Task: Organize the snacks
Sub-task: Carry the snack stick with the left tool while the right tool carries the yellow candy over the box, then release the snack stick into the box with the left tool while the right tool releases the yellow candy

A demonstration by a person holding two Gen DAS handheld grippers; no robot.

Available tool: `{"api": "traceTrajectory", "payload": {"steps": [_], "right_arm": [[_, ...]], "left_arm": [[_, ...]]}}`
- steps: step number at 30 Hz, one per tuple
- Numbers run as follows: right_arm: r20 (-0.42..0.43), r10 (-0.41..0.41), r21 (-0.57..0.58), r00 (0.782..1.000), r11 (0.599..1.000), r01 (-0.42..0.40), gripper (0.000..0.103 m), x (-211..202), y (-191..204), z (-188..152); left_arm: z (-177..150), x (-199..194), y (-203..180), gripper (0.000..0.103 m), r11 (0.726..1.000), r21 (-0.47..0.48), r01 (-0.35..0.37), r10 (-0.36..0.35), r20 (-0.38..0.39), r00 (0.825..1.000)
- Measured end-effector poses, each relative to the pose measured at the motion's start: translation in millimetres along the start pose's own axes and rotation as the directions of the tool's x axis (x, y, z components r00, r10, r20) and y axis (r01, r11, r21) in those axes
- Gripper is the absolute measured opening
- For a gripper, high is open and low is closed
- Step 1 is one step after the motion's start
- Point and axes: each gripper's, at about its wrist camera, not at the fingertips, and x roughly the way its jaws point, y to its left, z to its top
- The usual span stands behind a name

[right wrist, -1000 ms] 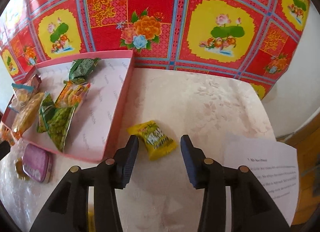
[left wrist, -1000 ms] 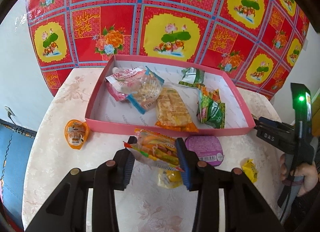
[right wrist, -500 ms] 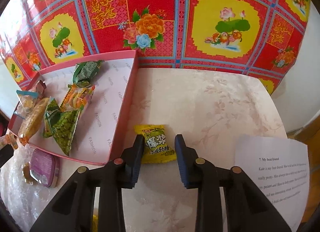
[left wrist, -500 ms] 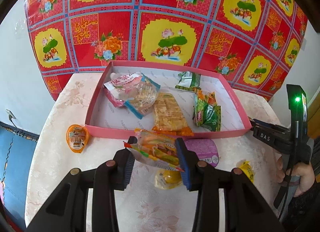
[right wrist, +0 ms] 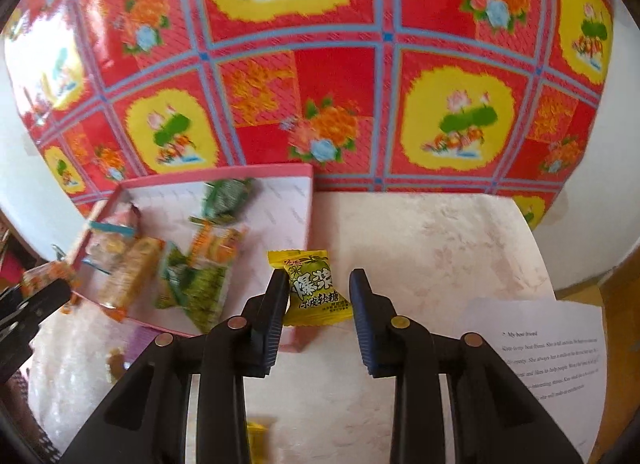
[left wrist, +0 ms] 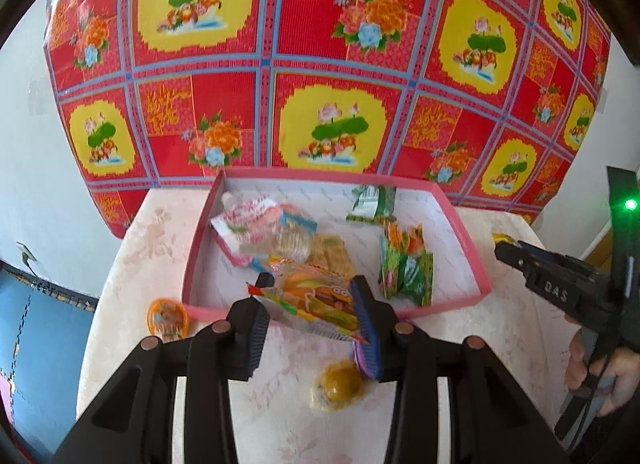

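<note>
Left gripper point(left wrist: 310, 306) has lifted its colourful snack packet point(left wrist: 316, 300) over the pink box's point(left wrist: 466, 242) near rim, pinching it | right gripper point(right wrist: 316, 298) spread around yellow candy point(right wrist: 314, 288), seemingly lifted, grip uncertain | several snacks boxed; orange jelly cup point(left wrist: 167, 317), yellow jelly point(left wrist: 336, 390) remain on table.

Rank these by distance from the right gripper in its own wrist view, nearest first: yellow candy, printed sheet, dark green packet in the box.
1. Yellow candy: between the right gripper's open fingers.
2. Printed sheet: on the table, to the right.
3. Dark green packet: far left, inside the pink box.
</note>
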Motion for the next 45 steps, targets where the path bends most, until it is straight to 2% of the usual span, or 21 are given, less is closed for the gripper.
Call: {"api": "traceTrajectory", "payload": {"steps": [14,29,39,45], "right_arm": [[-0.010,0.091,-0.041,0.996,0.995,-0.091,0.032,12,34,13],[-0.032,0.120,-0.070,0.992,0.990,-0.122,0.033,41,47,6],[-0.023,0.139,-0.067,0.990,0.988,-0.140,0.034,37,52,2],[-0.012,0.139,-0.062,0.990,0.988,-0.139,0.043,27,53,2]], "left_arm": [[28,34,-4,0.041,0.999,0.039,-0.019,0.020,-0.002,1.000],[32,78,1,0.041,0.999,0.032,-0.028,0.030,-0.058,0.998],[31,76,-6,0.044,0.999,0.043,-0.009,0.013,-0.083,0.997],[31,67,-7,0.050,0.999,0.041,-0.016,0.019,-0.080,0.997]]}}
